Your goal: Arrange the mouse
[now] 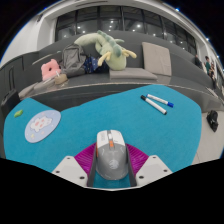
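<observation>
gripper view: looking forward along the two fingers over a teal tabletop (95, 112) in an office.
mouse: a grey mouse (111, 155) with a scroll wheel on top sits between the two fingers, its far end pointing away over the tabletop.
jaws: the gripper (111, 166) has its magenta pads (84, 158) close against both sides of the mouse; no gap shows on either side, so the jaws appear clenched on it.
markers: two white markers (156, 102) with blue caps lie side by side on the tabletop, well beyond the fingers and to the right.
disc: a pale round disc (41, 125) with a faint print lies flat on the tabletop to the left, well apart from the mouse.
small object: a small yellow-green item (17, 114) rests near the disc at the tabletop's left edge; what it is cannot be told.
plush toy: a pale green and white plush toy (104, 47) lies on a grey surface beyond the tabletop.
pink item: a pink object (50, 69) stands to the left of the toy, on the same far surface.
</observation>
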